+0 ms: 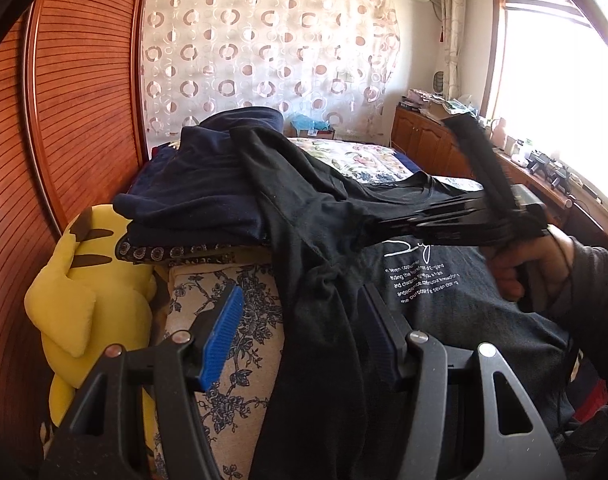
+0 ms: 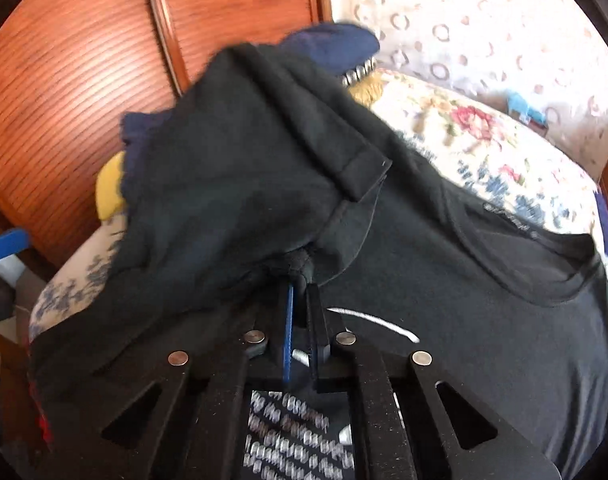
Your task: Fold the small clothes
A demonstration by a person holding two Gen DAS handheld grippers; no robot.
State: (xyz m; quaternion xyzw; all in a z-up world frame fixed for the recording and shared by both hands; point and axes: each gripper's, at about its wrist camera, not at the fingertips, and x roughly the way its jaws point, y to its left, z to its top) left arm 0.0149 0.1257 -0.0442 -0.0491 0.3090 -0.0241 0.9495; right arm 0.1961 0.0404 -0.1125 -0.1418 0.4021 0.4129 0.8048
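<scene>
A black T-shirt point(image 1: 444, 320) with white print lies spread on the bed, one sleeve point(image 2: 263, 140) thrown up over a pile of clothes. My right gripper point(image 2: 301, 276) is shut on a small bunch of the shirt's cloth near the sleeve seam. In the left wrist view the same right gripper point(image 1: 368, 232) reaches in from the right, held by a hand point(image 1: 516, 268). My left gripper point(image 1: 299, 320) stands open, a strip of the black cloth lying between its blue pads point(image 1: 219, 340), with a gap on the left side.
Folded navy clothes point(image 1: 207, 184) are stacked at the back left. A yellow plush toy point(image 1: 87, 300) leans against the wooden wardrobe point(image 1: 83, 100). A blue-flowered cushion point(image 1: 231, 340) lies under the shirt's left edge, floral bedding point(image 1: 356, 160) beyond, a cluttered cabinet point(image 1: 424, 136) by the window.
</scene>
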